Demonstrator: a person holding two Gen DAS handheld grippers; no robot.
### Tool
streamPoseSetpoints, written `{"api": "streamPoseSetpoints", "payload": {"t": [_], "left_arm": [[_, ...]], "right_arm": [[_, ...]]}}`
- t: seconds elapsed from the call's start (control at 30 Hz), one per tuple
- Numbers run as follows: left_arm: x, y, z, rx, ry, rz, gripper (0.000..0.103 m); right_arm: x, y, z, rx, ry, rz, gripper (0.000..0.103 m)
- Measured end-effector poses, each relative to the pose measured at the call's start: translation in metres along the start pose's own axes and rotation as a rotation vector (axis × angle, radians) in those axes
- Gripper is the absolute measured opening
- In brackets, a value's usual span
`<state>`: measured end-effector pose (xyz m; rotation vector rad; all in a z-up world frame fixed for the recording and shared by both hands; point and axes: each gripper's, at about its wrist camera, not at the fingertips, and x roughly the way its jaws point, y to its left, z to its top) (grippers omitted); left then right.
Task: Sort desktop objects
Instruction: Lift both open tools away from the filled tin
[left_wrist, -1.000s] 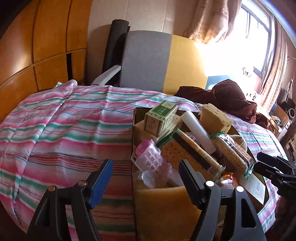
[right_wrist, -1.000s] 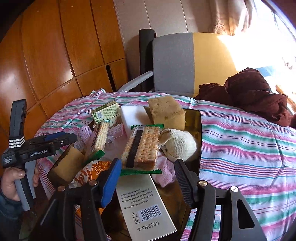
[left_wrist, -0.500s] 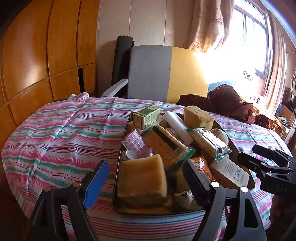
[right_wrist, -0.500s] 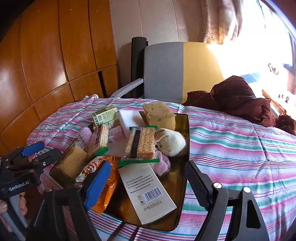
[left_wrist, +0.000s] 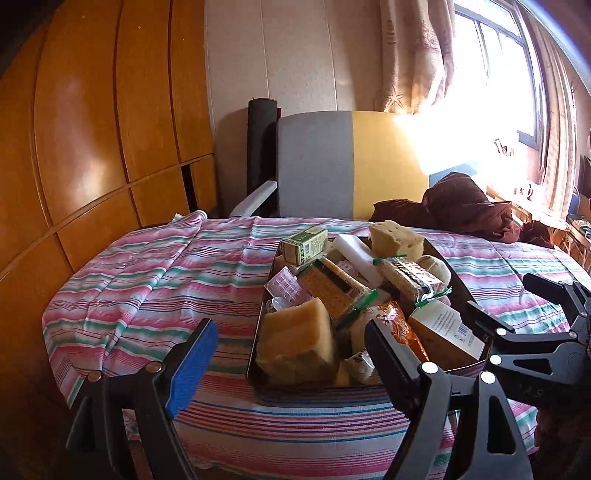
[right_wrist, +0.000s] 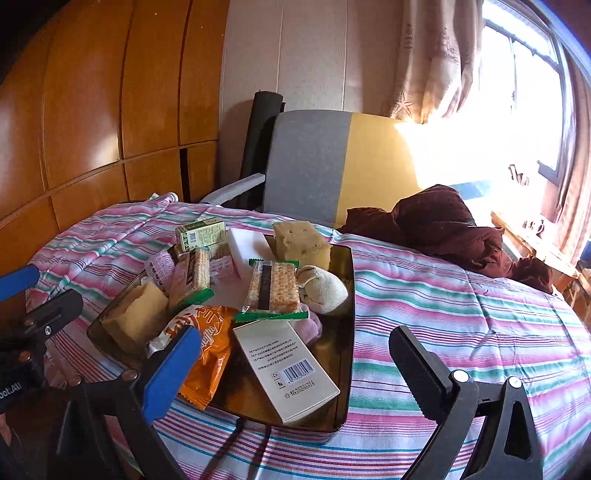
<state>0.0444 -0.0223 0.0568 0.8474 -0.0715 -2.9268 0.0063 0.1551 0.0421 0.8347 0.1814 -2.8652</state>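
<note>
A dark metal tray (right_wrist: 343, 391) (left_wrist: 255, 354) heaped with objects sits on the striped tablecloth. In it lie yellow sponges (left_wrist: 295, 339) (right_wrist: 301, 240), two cracker packs (right_wrist: 273, 288) (left_wrist: 334, 288), an orange snack bag (right_wrist: 207, 343), a white barcoded box (right_wrist: 286, 365), a green box (right_wrist: 201, 232), a white foam block (right_wrist: 245, 247) and a rolled sock (right_wrist: 325, 290). My left gripper (left_wrist: 291, 354) is open, in front of the tray's near left edge. My right gripper (right_wrist: 295, 365) is open too, held back over the tray's near end. Neither holds anything.
The striped cloth (left_wrist: 155, 273) spreads bare to the tray's left, and to its right (right_wrist: 461, 306). A grey and yellow chair (left_wrist: 332, 166) stands behind the table. A dark brown garment (right_wrist: 443, 225) lies at the far right. Wooden panels (left_wrist: 92, 129) line the left wall.
Both grippers have drawn back and up from the tray, so it looks smaller and farther. Both stay open; nothing was picked up.
</note>
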Motion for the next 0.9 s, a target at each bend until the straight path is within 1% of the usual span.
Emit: {"api": "streamPoseSetpoints", "payload": {"t": [0.07, 0.13, 0.2, 0.23, 0.27, 0.43, 0.57, 0.67, 0.7, 0.73, 0.83, 0.9], "left_arm": [[-0.001, 0.002, -0.003, 0.003, -0.015, 0.033, 0.083], [-0.001, 0.006, -0.005, -0.025, -0.016, 0.031, 0.078], [0.002, 0.008, -0.007, -0.048, -0.005, 0.022, 0.075], [0.003, 0.009, -0.008, -0.053, -0.002, 0.020, 0.070], [0.004, 0.009, -0.009, -0.058, 0.001, 0.018, 0.068], [0.013, 0.010, -0.012, -0.075, 0.052, -0.018, 0.068], [0.017, 0.005, -0.015, -0.058, 0.077, -0.019, 0.068], [0.018, 0.001, -0.017, -0.030, 0.075, -0.003, 0.068], [0.018, 0.000, -0.017, -0.028, 0.072, -0.006, 0.066], [0.017, 0.000, -0.018, -0.026, 0.062, -0.004, 0.060], [0.015, -0.001, -0.018, -0.015, 0.029, 0.012, 0.055], [0.014, -0.001, -0.018, -0.020, 0.029, 0.010, 0.053]], "right_arm": [[0.000, 0.004, -0.001, -0.017, 0.001, 0.002, 0.103], [0.001, 0.009, -0.003, -0.036, 0.003, 0.003, 0.103], [0.001, 0.014, -0.004, -0.051, 0.002, 0.005, 0.103], [0.001, 0.015, -0.005, -0.059, 0.001, 0.007, 0.103], [0.001, 0.017, -0.005, -0.066, -0.001, 0.006, 0.103], [0.000, 0.021, -0.007, -0.080, -0.004, 0.009, 0.103], [0.001, 0.023, -0.008, -0.082, -0.002, 0.012, 0.103], [0.002, 0.024, -0.009, -0.085, 0.001, 0.014, 0.103], [0.002, 0.024, -0.009, -0.085, 0.001, 0.014, 0.103], [0.002, 0.024, -0.009, -0.084, 0.001, 0.014, 0.103], [0.002, 0.025, -0.011, -0.084, 0.000, 0.012, 0.103], [0.001, 0.025, -0.011, -0.082, 0.002, 0.010, 0.103]]}}
